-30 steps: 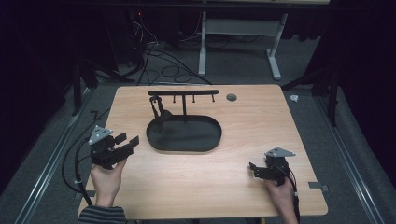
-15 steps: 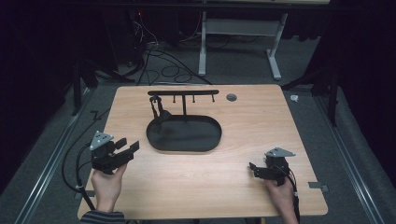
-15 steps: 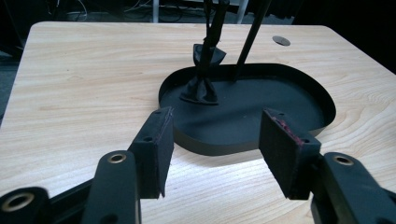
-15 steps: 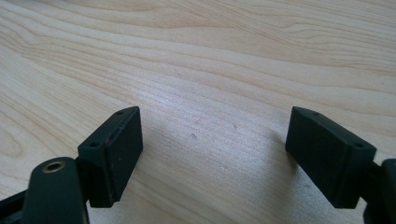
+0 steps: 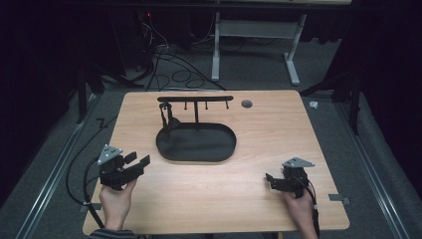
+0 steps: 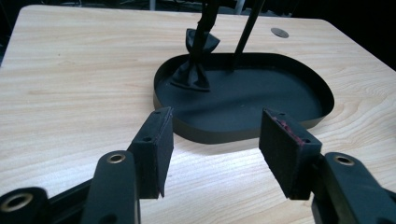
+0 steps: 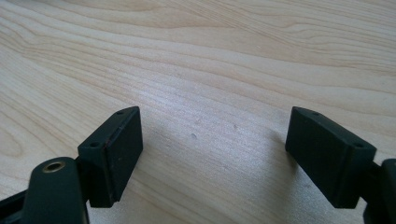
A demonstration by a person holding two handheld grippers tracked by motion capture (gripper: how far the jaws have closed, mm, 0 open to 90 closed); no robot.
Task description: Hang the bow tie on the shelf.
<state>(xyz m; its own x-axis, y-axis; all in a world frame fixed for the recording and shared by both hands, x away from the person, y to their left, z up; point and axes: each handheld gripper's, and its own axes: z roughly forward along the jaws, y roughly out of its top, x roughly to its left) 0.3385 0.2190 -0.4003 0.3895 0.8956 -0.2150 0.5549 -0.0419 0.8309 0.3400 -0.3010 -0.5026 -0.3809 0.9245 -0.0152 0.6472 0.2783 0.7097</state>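
tray (image 5: 199, 149): black oval thing with a low rim, sitting mid-table. I'm using it as the landmark for everything else.

stand (image 5: 195, 99): rising from the tray's far side, a thin post carrying a crossbar with small hooks. Looks made for hanging stuff above the tray, so anything that slips is probably landing inside the rim.

dark cloth piece (image 6: 196, 70): this is what the work seems to be about. It's hanging off the stand at the tray's far-left end, its lower end resting on the tray floor. It looks like a bow tie or a knotted scrap, can't tell which.

left gripper (image 5: 137, 164): hovering near the tray's near-left corner, apart from it, jaws standing wide with nothing between them. In the left gripper view the pads (image 6: 156, 144) are framing the tray rim, with the cloth straight ahead beyond it, so I'm guessing it's lining up a reach for the cloth.

right gripper (image 5: 269, 179): parked near the tray's near-right side, well apart from it, low over bare wood. Jaws gaping wide, gripping nothing. The right gripper view is looking along its pads (image 7: 116, 149) at plain table grain, so I'd say it's just waiting.

table (image 5: 278, 129): light wood, a small round grommet (image 5: 246, 103) sitting beyond the tray's far-right end.

my read: nothing's grabbed yet; left side is doing the approach.
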